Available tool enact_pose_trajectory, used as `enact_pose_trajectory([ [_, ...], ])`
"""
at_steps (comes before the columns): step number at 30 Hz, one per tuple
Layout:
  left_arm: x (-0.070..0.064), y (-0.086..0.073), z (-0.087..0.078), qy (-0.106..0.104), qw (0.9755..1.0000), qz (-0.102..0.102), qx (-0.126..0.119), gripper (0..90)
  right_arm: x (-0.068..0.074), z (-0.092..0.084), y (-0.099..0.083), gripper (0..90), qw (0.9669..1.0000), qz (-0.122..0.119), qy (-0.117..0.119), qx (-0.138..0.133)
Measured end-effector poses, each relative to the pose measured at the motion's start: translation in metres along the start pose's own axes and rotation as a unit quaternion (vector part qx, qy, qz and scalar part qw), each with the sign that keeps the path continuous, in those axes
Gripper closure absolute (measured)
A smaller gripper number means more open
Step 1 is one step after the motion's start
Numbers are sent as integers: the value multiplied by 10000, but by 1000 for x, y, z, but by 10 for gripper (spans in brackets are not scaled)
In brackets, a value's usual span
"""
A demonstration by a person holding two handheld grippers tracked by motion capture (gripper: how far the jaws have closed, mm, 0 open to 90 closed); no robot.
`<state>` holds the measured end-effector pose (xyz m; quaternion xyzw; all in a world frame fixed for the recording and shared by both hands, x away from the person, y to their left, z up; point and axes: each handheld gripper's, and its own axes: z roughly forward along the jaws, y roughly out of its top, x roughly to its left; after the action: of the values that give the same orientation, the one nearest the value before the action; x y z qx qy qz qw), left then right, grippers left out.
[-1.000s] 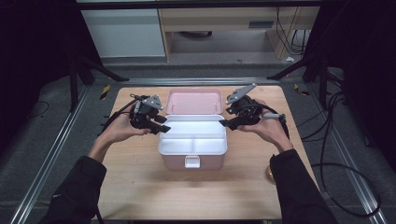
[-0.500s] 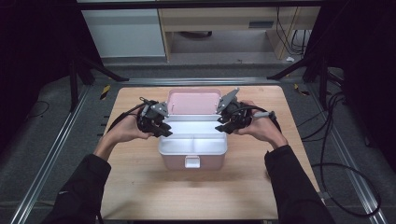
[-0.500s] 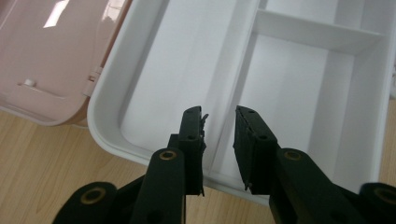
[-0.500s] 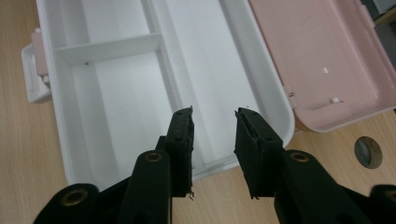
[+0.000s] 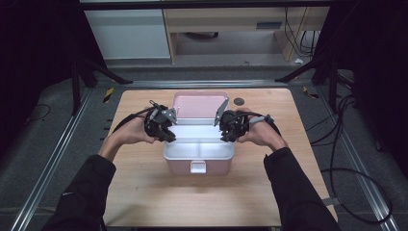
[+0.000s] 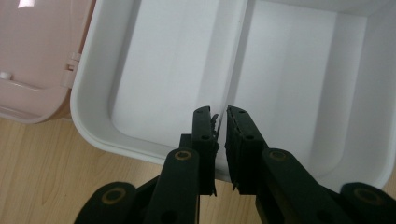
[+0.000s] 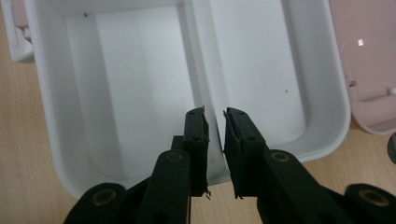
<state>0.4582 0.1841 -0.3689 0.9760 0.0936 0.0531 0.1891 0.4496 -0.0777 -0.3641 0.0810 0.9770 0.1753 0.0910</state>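
Observation:
A pink box (image 5: 177, 168) stands open mid-table, its lid (image 5: 199, 103) lying back behind it. In it sits a white tray (image 5: 198, 155) with two compartments split by a divider. My left gripper (image 5: 166, 134) is at the tray's left side and my right gripper (image 5: 226, 134) at its right side. In the left gripper view the jaws (image 6: 220, 112) have just been closing and stand narrow over the tray's rim (image 6: 88, 126), astride the end of the divider. In the right gripper view the jaws (image 7: 215, 114) have closed likewise over the rim (image 7: 46, 140) at the divider's other end. Both compartments are empty.
A small dark round thing (image 5: 239, 101) lies on the wooden table (image 5: 144, 192) behind the lid at the right. Metal rails run along both sides of the table. Cables lie on the floor (image 5: 356, 144) at the right.
Both grippers have moved inward from beside the box to the tray's two sides. Their jaws have narrowed from wide apart to a thin gap.

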Motion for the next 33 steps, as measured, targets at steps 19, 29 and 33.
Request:
enact_pose_trajectory([
  [19,8,10,12,-335,9981,273,436,847,-8,13,1,833,9990,13,251,364],
  [29,9,16,13,-387,9961,453,646,864,-14,17,0,839,9981,165,506,326],
  [33,10,17,13,-424,9956,478,687,868,-15,16,-1,844,9980,166,539,279],
])
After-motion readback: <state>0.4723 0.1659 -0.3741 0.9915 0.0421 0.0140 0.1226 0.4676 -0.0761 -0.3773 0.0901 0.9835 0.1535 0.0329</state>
